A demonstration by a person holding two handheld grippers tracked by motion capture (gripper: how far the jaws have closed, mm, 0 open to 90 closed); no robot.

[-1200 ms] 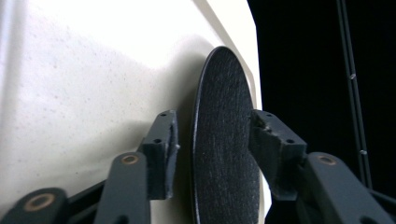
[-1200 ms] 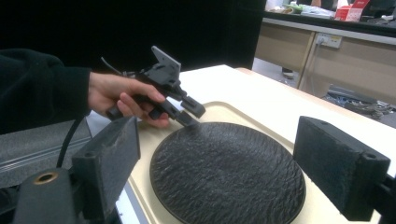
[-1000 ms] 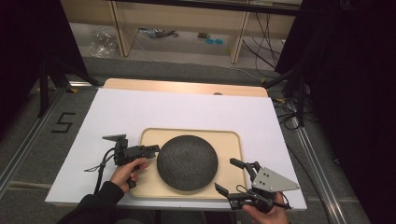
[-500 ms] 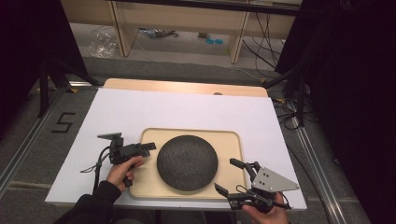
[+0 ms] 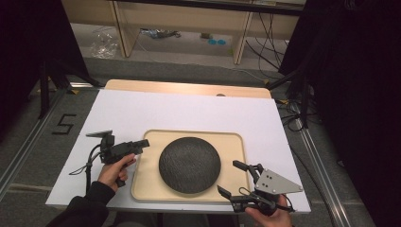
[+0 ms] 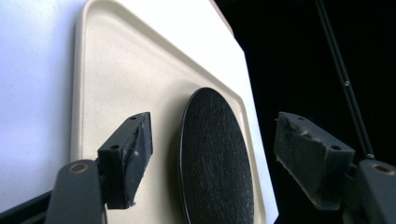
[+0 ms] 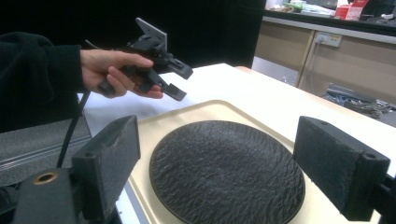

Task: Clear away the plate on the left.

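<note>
The black plate point(image 5: 189, 164) lies flat in the middle of the cream tray point(image 5: 236, 142), which rests on the white-covered table point(image 5: 189, 109). The left tool point(image 5: 142, 144) is held above the tray's left rim, clear of the plate; its jaws have just been opening and stand wide with nothing gripped between them. The right tool point(image 5: 232, 178) sits at the tray's near right corner, just beside the plate rim, its jaws spread wide and holding nothing.

Black, rough-textured plate point(image 5: 189, 164) — cream, faintly speckled tray point(image 5: 146, 184) — on a plain white tabletop point(image 5: 189, 111).
</note>
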